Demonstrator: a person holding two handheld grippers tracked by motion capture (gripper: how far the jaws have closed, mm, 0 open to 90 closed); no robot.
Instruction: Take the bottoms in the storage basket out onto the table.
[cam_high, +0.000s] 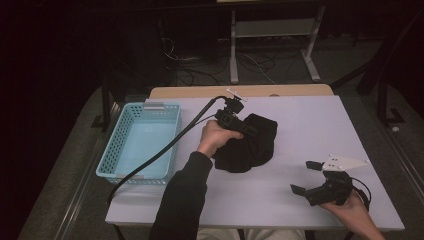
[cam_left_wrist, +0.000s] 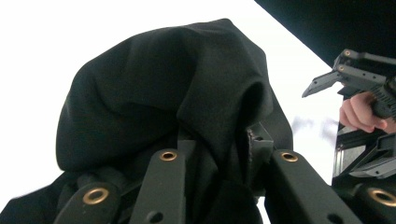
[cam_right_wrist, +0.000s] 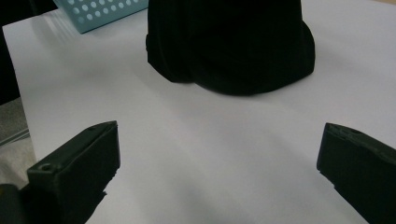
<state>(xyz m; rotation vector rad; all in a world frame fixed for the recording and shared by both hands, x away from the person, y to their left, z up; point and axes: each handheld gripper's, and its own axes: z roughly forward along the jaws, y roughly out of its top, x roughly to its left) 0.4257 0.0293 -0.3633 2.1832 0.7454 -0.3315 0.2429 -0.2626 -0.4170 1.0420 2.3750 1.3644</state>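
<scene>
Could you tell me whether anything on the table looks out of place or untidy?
The black cloth sits bunched in a crumpled heap mid-table, beside the blue basket, not in it. The left gripper pinches a fold of it; the right gripper rests open nearby. Nothing looks spilled or damaged.

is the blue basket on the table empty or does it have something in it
Empty. In the high view the basket shows a bare blue floor, and the black cloth lies bunched on the table beside it.

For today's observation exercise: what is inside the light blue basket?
The light blue basket looks empty: its pale floor shows bare in the high view. The left hand-held gripper's cable crosses over its right rim, hiding a thin strip there.
</scene>
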